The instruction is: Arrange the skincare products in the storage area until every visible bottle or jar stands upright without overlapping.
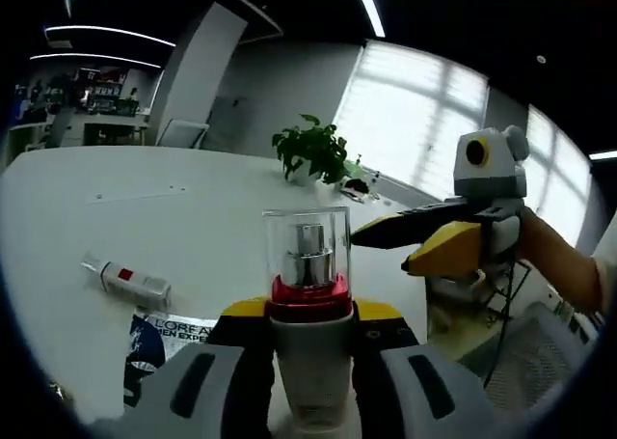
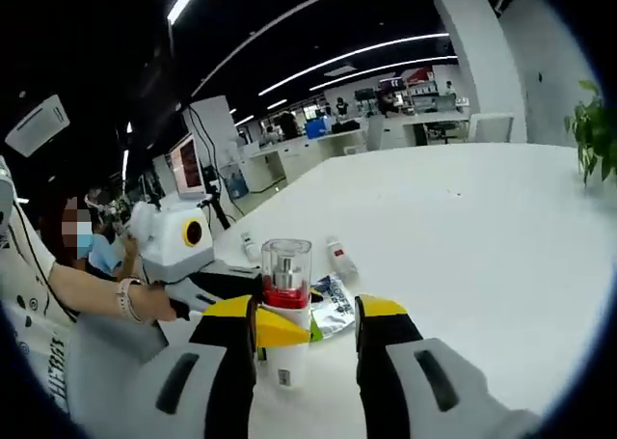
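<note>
I am counting two grippers: the left gripper (image 1: 310, 338), with its two yellow-tipped jaws closed against a bottle, and the right gripper (image 2: 308, 333), its two jaws standing apart. I am counting one upright pump bottle (image 1: 308, 314) with a clear cap and a red collar, one small white tube (image 1: 127, 278) with a red mark lying on its side, and one printed sachet (image 1: 159, 338) lying flat. I am seeing one white table (image 1: 116, 217) bearing them, and one potted plant (image 1: 310, 152) on it. A further small item beside the tube in the right gripper view is too small for me to identify.
</note>
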A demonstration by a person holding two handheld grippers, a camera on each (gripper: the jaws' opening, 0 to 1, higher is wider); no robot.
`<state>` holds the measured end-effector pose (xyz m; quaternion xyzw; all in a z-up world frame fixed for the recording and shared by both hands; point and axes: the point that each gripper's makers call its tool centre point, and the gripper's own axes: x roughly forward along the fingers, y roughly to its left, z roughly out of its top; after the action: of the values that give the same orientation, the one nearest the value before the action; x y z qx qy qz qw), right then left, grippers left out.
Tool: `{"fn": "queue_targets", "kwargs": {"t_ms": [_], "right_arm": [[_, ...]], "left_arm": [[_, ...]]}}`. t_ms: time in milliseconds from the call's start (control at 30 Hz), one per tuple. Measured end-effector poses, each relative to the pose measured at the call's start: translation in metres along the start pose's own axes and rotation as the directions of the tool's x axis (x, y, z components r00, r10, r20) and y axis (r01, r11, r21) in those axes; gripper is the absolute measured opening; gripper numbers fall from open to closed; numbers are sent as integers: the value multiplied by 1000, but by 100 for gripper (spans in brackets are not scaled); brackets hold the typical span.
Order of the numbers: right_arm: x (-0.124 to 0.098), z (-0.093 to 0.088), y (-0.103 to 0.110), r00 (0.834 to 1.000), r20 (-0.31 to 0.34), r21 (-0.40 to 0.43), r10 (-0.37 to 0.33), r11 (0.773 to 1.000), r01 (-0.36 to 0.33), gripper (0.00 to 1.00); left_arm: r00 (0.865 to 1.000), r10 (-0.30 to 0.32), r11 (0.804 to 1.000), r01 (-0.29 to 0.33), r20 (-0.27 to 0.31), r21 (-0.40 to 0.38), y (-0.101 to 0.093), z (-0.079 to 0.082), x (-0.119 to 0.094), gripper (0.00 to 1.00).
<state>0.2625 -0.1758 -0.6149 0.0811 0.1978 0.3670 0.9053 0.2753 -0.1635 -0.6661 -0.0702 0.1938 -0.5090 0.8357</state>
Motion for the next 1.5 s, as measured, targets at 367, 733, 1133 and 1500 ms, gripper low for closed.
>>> {"fn": "queue_targets", "kwargs": {"t_ms": [367,733,1133,1500], "right_arm": [[27,-4,12,986,30,-11,161,987,-161,40],[34,-9,28,933,11,-51,361,932,-360,38],[45,-12,46,915,-29,-175,401,900,-400,30],[56,-7,48,950,-42,-267,310,913,-309,29]], "left_arm": [[997,-81,993,79,9,92,-10,-2,0,23],[983,-183,968,179,7,174,-21,-5,-6,23],[981,-193,953,182,20,244,-22,-7,-17,25],[996,-92,954,83,17,289,-9,-4,-24,27]]}}
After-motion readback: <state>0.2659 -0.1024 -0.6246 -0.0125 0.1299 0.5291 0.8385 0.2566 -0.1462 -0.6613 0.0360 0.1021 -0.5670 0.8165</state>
